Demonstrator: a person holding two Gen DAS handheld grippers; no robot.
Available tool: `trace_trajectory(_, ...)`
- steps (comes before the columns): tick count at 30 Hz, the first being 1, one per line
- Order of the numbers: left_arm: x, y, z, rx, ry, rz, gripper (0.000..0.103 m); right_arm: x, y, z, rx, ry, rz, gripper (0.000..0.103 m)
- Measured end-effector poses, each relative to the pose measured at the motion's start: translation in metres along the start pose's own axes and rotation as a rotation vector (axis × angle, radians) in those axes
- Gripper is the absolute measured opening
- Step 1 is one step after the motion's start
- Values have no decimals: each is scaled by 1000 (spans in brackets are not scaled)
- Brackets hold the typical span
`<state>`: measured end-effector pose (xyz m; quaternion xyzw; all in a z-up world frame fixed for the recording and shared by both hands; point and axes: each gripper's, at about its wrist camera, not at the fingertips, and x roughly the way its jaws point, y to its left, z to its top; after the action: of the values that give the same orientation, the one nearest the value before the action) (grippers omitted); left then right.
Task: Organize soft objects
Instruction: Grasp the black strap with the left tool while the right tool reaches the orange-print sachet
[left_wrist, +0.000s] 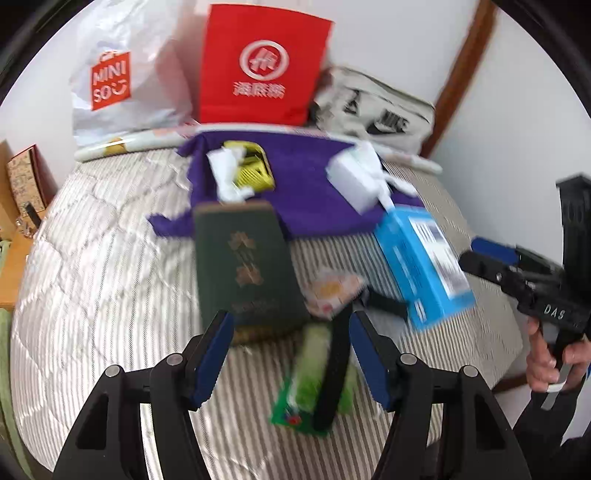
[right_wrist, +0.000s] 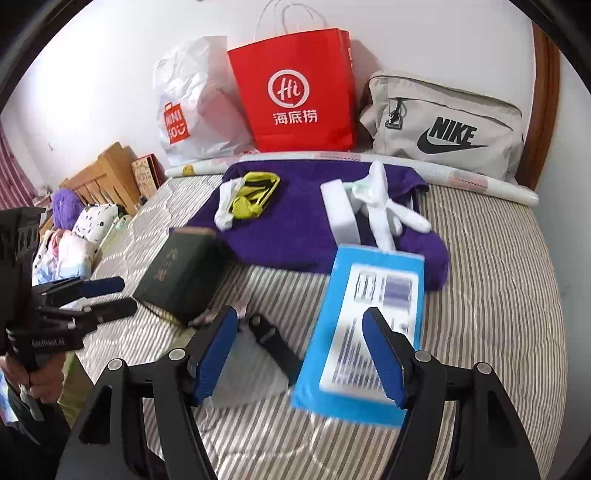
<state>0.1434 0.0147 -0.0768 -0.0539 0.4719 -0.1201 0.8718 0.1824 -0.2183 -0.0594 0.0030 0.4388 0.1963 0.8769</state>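
A purple towel (right_wrist: 295, 236) lies spread at the far side of the striped bed (right_wrist: 487, 266). On it rest loose white socks (right_wrist: 376, 206), a folded white cloth (right_wrist: 340, 210), one more white sock (right_wrist: 225, 206) and a yellow-and-black piece (right_wrist: 258, 192). In the left wrist view the same towel (left_wrist: 306, 199) and socks (left_wrist: 360, 177) look blurred. My left gripper (left_wrist: 291, 354) hangs open over a green packet (left_wrist: 306, 373) and a black strap (left_wrist: 338, 365). My right gripper (right_wrist: 299, 354) is open above a blue box (right_wrist: 354, 347), holding nothing.
A dark green book (right_wrist: 181, 273) lies left of the blue box. Against the wall stand a white Miniso bag (right_wrist: 192, 110), a red paper bag (right_wrist: 295, 96) and a grey Nike bag (right_wrist: 443, 125). Pillows and bedding (right_wrist: 74, 240) are heaped at the left, by a wooden frame (right_wrist: 107, 166).
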Motion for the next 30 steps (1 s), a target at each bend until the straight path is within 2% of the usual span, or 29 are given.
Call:
trace_trajectory(3,5,-17,-17,63,-8,-18,63,-6,4,-17,8,-11,3,70)
trace_trajectory(6,14,-30,-28,133,0,-48,54,-12,4,-31,24,-19,2,70)
trace_trajectory(8,26,-35,-32,150,32,-25,51,-16,0,-42,45,-22,-1,70)
trace_trajectory(15,42,-46,-36,221,34,-15,50,-25,-11,-65,74,-34,-5,70)
trace_trajectory(17,47,-46,-36,221,42,-18,47,-25,-15,-70,87,-34,-6,70)
trace_trajectory(22,53,-45,-37,229,36,-4,23,-24,-20,-79,109,-29,-4,70)
trace_trajectory(25,51,-44,-37,222,47,-15,23,-21,-23,-82,117,-23,-3,70)
trace_trajectory(30,56,-52,-40,263,37,30,24,-16,-23,-83,120,-8,0,70)
